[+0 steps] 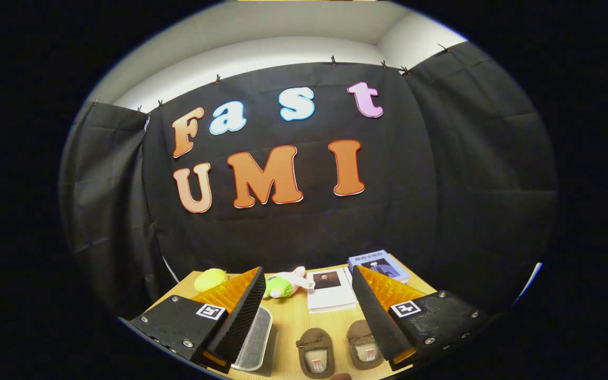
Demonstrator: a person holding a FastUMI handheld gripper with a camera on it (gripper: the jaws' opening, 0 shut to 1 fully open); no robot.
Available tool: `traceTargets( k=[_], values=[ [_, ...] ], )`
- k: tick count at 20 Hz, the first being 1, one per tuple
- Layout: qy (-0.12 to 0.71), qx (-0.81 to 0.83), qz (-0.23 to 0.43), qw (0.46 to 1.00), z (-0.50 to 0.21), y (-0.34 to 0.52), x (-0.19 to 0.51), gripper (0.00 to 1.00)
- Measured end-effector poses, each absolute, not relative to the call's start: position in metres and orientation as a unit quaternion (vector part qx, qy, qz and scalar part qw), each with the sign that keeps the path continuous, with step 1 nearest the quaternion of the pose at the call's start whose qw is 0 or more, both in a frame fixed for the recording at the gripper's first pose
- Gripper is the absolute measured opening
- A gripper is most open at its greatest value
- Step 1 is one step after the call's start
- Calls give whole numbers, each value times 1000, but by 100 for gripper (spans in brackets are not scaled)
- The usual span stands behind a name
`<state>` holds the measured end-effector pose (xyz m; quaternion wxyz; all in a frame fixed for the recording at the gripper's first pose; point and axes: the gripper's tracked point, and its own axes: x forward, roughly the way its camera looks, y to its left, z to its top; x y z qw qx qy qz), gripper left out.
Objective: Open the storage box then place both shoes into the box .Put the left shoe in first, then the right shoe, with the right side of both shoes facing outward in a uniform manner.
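Tabletop (pixel 291 322): shoes (pixel 338 352) between open tool (pixel 304 287)

Black cloth wall (pixel 304 221) hangs behind the desk, creased in vertical folds, in separate panels: one central, one to each side. Small clips (pixel 333 59) pin the cloth's top edge along a line. Above the cloth, a pale plain wall (pixel 262 58) and a pale ceiling (pixel 283 24) meeting at a corner up on the right. Light is even and indoor, brighter on the pale surfaces, with the cloth taking little of it. Desk (pixel 291 322) is light wood grain, its far edge running close against the cloth. Floor not visible.
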<state>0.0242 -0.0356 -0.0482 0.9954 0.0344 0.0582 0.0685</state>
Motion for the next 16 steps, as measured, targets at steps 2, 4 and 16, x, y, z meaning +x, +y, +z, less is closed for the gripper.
traceTargets(
  k=[2, 4, 16],
  values=[
    [88, 63, 97, 989, -70, -31, 29, 98],
    [120, 99, 125, 980, -91, -25, 31, 99],
    [299, 327, 255, 859, -215, 41, 30, 98]
  ],
)
